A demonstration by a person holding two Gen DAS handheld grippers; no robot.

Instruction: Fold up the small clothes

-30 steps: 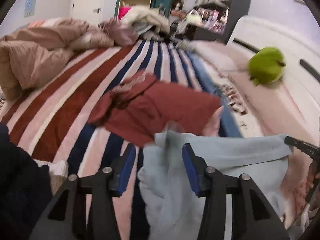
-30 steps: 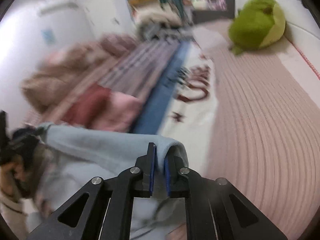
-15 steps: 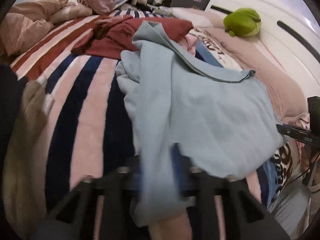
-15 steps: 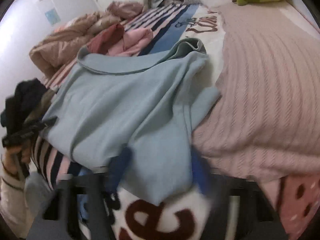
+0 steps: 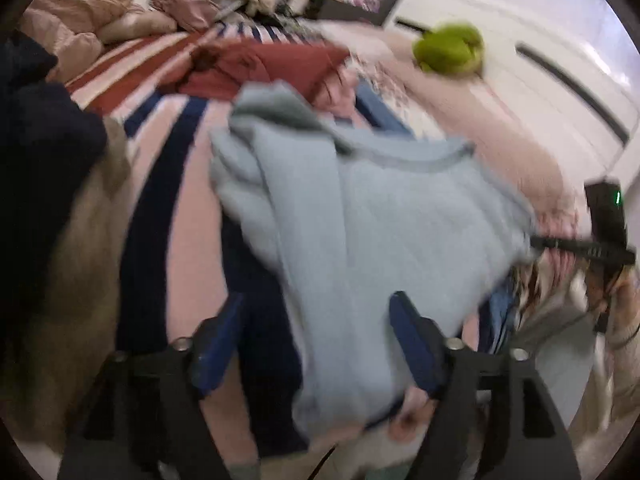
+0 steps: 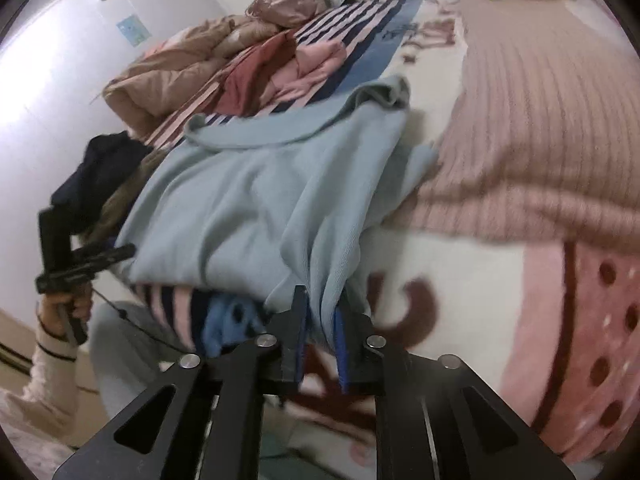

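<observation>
Light blue top (image 5: 384,216) lies spread and rumpled across the near edge of the bed, its neckline toward the far side and its lower part hanging over the edge toward both cameras. It rests partly on the striped blanket (image 5: 160,184) and partly beside the pink ribbed blanket (image 6: 532,128), with a white blanket with dark red lettering (image 6: 452,276) under its near right corner.

Right gripper (image 6: 322,308) has its jaws drawn nearly together on a hanging fold at the garment's lower right corner; the cloth runs down between the blue pads (image 6: 340,344) and is pinched there.

Left gripper (image 5: 316,344) has its jaws spread wide, released. In the left wrist view the lower left part of the top hangs down between the two blue pads (image 5: 412,344) without either pad pressing it, though blur makes the exact contact hard to judge. From the right wrist view this gripper (image 6: 84,264) sits just beside the garment's left edge, held in the person's hand (image 6: 68,304).

Farther back on the bed lie a dark red garment (image 5: 264,68) and a pink garment (image 6: 312,64), touching each other. A dark navy garment (image 5: 44,136) sits at the left, a crumpled tan duvet (image 6: 176,68) behind, and a green plush toy (image 5: 448,50) near the white headboard (image 5: 552,80).
</observation>
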